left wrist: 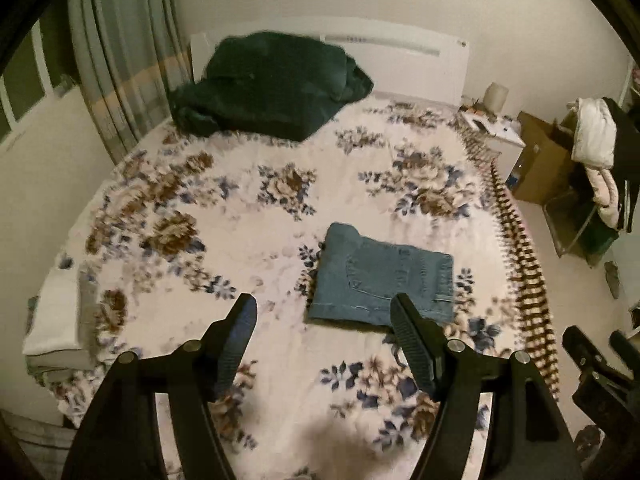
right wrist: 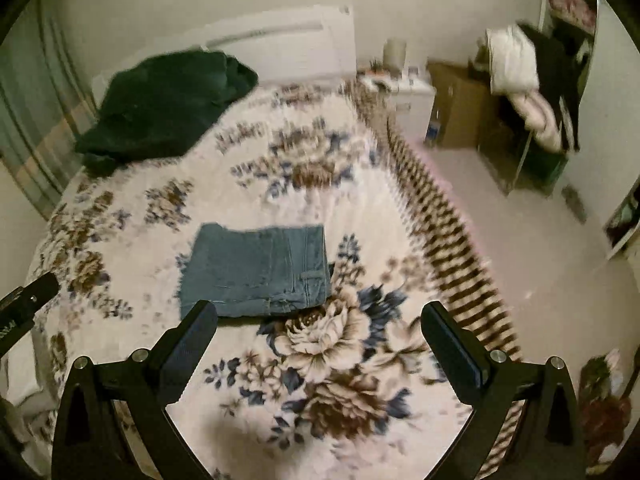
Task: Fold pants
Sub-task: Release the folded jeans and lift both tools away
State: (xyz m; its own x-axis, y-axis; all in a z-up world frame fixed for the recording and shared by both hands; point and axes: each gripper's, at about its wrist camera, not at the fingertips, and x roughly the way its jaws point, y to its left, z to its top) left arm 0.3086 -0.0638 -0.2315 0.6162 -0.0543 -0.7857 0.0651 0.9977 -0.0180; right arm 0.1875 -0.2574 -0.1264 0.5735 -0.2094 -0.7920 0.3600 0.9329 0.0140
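Left gripper (left wrist: 324, 312) spread wide, holding nothing, above the bed (left wrist: 224, 216). Right gripper (right wrist: 320, 320) likewise spread and holding nothing. Jeans (left wrist: 384, 276) lie folded into a flat rectangle on the floral blanket just beyond both. Dark green cloth (left wrist: 272, 84) heaped near the headboard (left wrist: 400, 46).

pants (left wrist: 382, 280): faded blue denim. Bedspread (left wrist: 248, 248): white, brown/blue floral print, brown-white striped border at 3 o'clock. Pile (left wrist: 268, 84) at 11 o'clock: dark green. Headboard (left wrist: 400, 50) white. Curtain (left wrist: 124, 64): grey-green, tan band. Gripper fingers (right wrist: 188, 352) black.
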